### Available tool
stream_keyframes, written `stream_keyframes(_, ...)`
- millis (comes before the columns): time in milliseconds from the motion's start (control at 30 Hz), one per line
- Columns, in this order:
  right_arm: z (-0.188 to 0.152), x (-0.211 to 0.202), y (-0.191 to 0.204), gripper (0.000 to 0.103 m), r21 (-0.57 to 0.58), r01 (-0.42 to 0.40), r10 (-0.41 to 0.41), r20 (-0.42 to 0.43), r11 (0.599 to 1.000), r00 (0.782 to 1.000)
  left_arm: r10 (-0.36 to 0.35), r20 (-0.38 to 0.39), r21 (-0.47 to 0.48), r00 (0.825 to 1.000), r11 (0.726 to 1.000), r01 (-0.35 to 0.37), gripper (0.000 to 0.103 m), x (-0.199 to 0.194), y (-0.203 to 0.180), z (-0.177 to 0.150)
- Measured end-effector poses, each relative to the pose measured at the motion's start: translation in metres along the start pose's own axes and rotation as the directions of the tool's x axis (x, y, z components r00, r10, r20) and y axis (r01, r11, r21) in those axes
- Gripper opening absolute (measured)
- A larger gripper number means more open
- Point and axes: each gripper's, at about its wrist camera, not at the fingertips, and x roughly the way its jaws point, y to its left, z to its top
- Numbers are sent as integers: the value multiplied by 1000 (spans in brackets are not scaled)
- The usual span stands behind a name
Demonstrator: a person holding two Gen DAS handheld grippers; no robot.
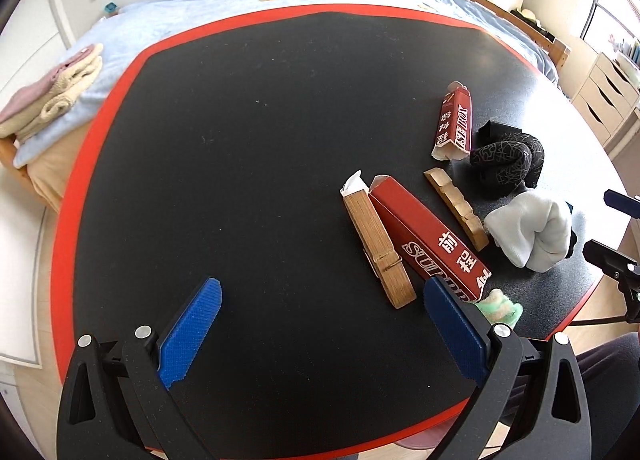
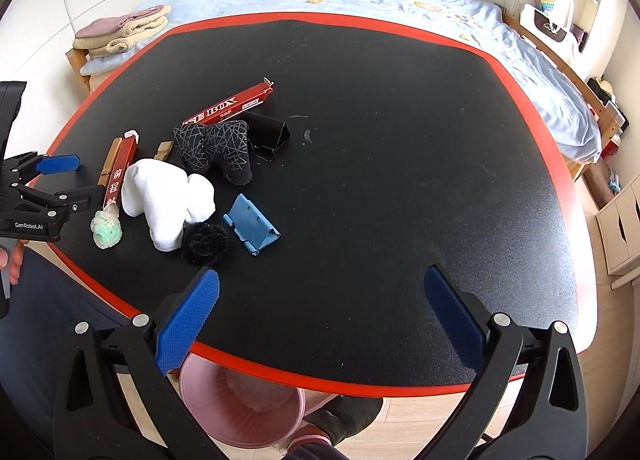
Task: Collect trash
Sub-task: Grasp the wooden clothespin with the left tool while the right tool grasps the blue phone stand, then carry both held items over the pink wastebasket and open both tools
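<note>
Left gripper (image 1: 322, 308) is held low over the black table (image 1: 240, 140), jaws spread, empty; right gripper (image 2: 322, 300) likewise released above the pink bin (image 2: 240, 412), lower frame.

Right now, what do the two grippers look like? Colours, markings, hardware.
Both match: black plastic frames with triangular cutouts, silver pivot bolts, and blue finger pads with a fine knurled texture. That holds for the left gripper and the right gripper. In the right wrist view the left gripper's side carries white "GenRobot.AI" lettering. No cables visible. The person wears dark trousers.
</note>
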Motion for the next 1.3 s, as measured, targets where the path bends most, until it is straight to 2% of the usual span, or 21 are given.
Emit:
stream_keyframes(367, 10, 18, 3, 100, -26, 12, -12, -4, 1000, 1000, 16, 11, -4, 1000, 1000, -16, 97, 7, 0, 14)
stream_keyframes(633, 20, 25, 12, 100, -77, -11, 13, 25, 997, 1000, 22, 16, -11, 1000, 1000, -22, 97, 9, 11, 18)
stream_keyframes(800, 23, 24, 21, 81, -107, -55, 60, 48, 993, 997, 23, 16, -13, 1000, 1000, -23, 95, 9, 14, 19)
stream_keyframes(1033, 23, 21, 28, 55, -127, -105, 111, 47, 986, 993, -2, 28, 23, 1000, 1000, 2, 65, 1, 4, 19)
stream_keyframes(1067, 23, 20, 29, 50, -129, -107, 113, 45, 986, 993, -4, 28, 25, 1000, 1000, 3, 62, 1, 3, 19)
stream_keyframes(1200, 23, 17, 32, 22, -131, -104, 110, 36, 986, 993, -16, 27, 30, 999, 999, 16, 38, -3, 3, 19)
stream_keyframes(1233, 23, 17, 32, 22, -132, -99, 105, 35, 986, 994, -18, 27, 30, 999, 999, 17, 25, -3, 3, 19)
stream_keyframes(1300, 22, 16, 31, 22, -125, -97, 102, 33, 987, 994, -26, 24, 22, 999, 999, 26, 14, -4, 6, 19)
